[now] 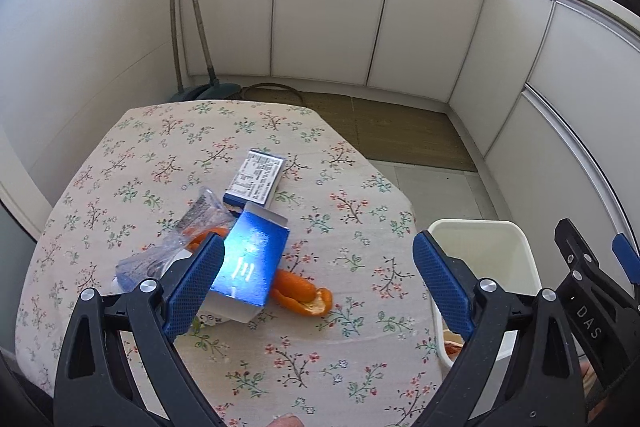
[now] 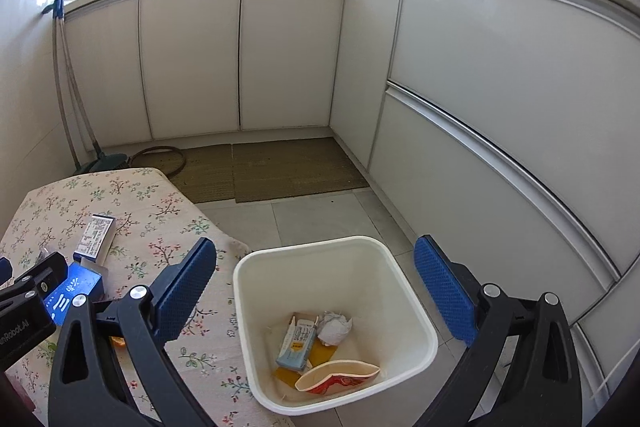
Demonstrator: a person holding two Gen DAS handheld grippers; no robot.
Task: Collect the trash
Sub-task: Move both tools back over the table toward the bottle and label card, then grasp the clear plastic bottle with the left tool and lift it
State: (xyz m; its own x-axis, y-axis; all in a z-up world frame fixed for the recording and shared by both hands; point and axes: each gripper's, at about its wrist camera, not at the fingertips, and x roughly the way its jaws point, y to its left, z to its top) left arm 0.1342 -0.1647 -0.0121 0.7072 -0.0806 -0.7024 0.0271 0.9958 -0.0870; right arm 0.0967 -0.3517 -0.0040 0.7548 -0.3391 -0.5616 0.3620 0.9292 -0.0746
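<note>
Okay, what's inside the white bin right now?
In the white bin lie a pale blue carton, a crumpled tissue, a flattened paper cup and yellow scraps. Anything beneath them is hidden.

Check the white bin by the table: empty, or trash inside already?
Not empty. The white bin stands upright on the floor, holding a crushed carton, crumpled paper and a flattened cup at its bottom.

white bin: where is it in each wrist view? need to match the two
Left wrist: white bin at the lower right, past the table edge, partly behind the left claw.
Right wrist: white bin at bottom centre, between the fingers of the right claw, trash inside.
Shared landmark: blue carton on the floral tablecloth.
</note>
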